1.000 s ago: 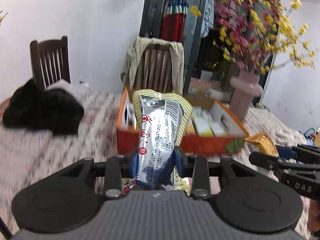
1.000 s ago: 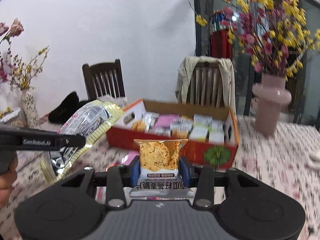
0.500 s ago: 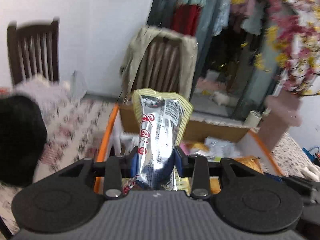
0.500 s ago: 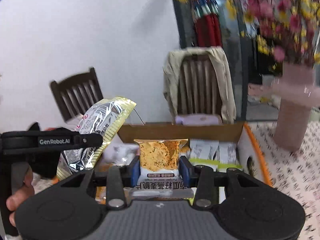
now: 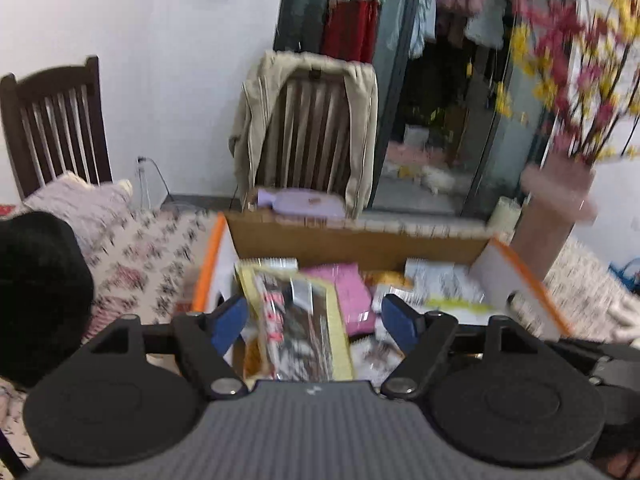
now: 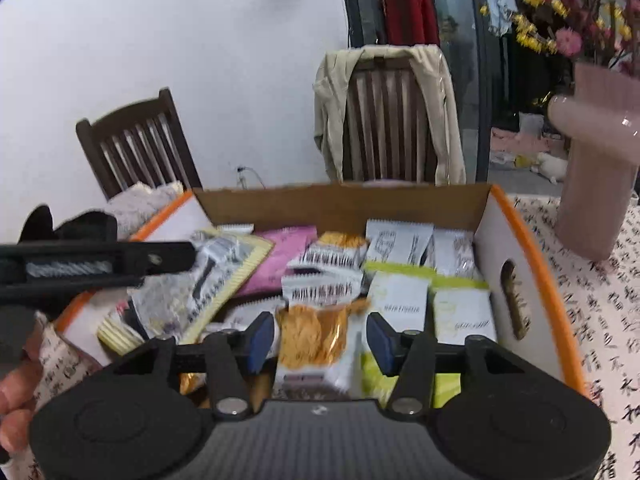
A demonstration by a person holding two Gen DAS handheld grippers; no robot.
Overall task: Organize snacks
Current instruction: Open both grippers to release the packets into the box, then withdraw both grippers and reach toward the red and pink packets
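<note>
An open orange cardboard box (image 6: pixel 532 256) holds several snack packets. My left gripper (image 5: pixel 314 322) is open above the box's left side, and the silver-and-yellow bag (image 5: pixel 298 328) lies loose between its fingers. The same bag (image 6: pixel 208 280) rests in the box's left part in the right wrist view. My right gripper (image 6: pixel 320 342) is open over the box's front, and the small golden packet (image 6: pixel 316 344) lies free between its fingers. The left gripper's body (image 6: pixel 92 268) shows at the left of the right wrist view.
A pink vase (image 6: pixel 592 184) with flowers stands right of the box. A black bag (image 5: pixel 36 292) lies on the patterned tablecloth (image 5: pixel 152 264) at left. Two wooden chairs (image 5: pixel 316 132) stand behind the table, one with a beige jacket.
Both grippers moved forward over the box and opened. The silver bag and the golden packet left the jaws and dropped into the box.
</note>
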